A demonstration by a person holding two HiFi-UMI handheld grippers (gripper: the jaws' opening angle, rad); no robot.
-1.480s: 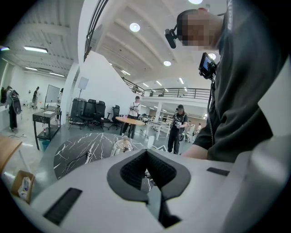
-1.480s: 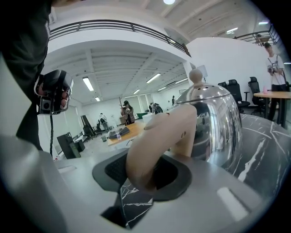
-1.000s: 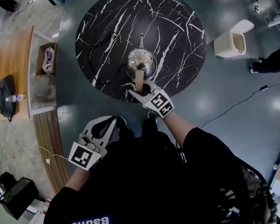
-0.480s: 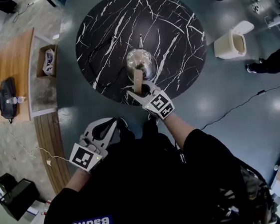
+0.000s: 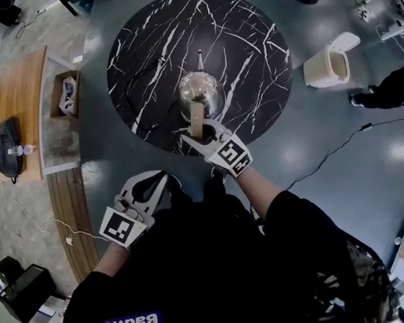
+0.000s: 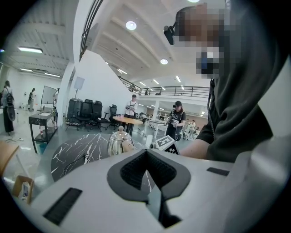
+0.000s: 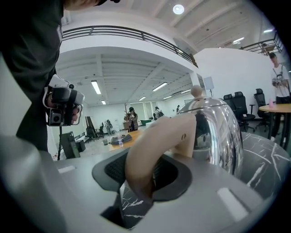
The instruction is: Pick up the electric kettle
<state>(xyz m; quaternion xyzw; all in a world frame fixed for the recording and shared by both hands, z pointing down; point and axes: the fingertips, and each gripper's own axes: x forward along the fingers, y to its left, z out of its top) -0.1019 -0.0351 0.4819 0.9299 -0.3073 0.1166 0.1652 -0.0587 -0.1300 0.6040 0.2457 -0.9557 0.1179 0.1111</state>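
Right gripper (image 7: 144,179): jaws clamped on the tan handle (image 7: 157,141) of the electric kettle (image 5: 202,90). The handle fills the pad hollow. This hold is judged sound, since the polished round body offers the pads no purchase.

Kettle position: toward the near edge of the round black marble table (image 5: 246,36), spout pointing to the far edge. Whether its base is clear of the top cannot be told.

Left gripper (image 5: 154,186): jaws together, nothing between them, held back at the person's body and off the table, probably to keep clear of the lift.

Surroundings: grey floor; white bin (image 5: 329,67) right of the table; wooden desk (image 5: 16,91) with black bag (image 5: 9,143) to the left.
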